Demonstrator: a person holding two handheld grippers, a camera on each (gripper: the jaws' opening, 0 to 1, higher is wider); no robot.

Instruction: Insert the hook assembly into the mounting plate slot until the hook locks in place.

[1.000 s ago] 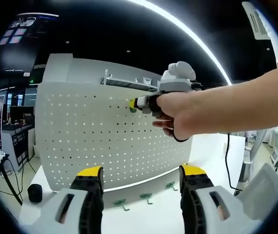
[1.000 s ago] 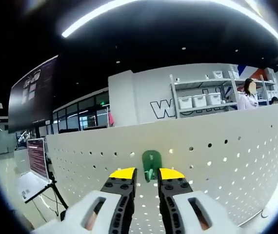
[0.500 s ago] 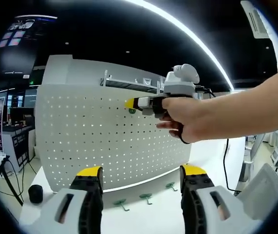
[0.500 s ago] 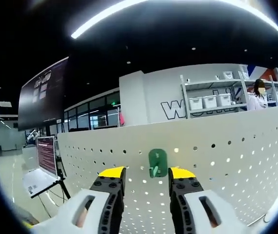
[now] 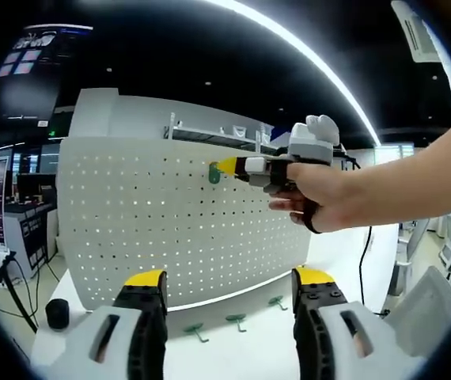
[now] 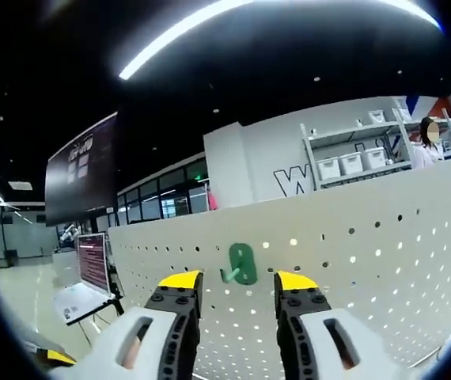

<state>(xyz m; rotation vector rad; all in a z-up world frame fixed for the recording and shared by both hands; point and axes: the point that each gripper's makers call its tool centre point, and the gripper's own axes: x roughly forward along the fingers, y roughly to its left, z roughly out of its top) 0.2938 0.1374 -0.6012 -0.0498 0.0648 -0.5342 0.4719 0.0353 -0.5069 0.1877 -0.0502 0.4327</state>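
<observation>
A white pegboard mounting plate (image 5: 170,229) stands upright on the table. A green hook (image 5: 214,173) sits in its upper holes. My right gripper (image 5: 228,166), held by a hand, hovers just right of that hook. In the right gripper view the hook (image 6: 242,264) hangs on the plate (image 6: 384,269), just beyond my right gripper (image 6: 237,281), whose jaws stand open and apart from it. My left gripper (image 5: 229,281) is open and empty, low in front of the plate.
Three loose green hooks (image 5: 237,321) lie on the white table below the plate. A black round object (image 5: 57,313) sits at the table's left corner. A screen on a stand (image 6: 91,265) is at the far left, and shelves with bins (image 6: 352,162) behind.
My right gripper's jaws opened and let go of the green hook, then drew back to the right. The hook stays on the plate. The left gripper has not moved.
</observation>
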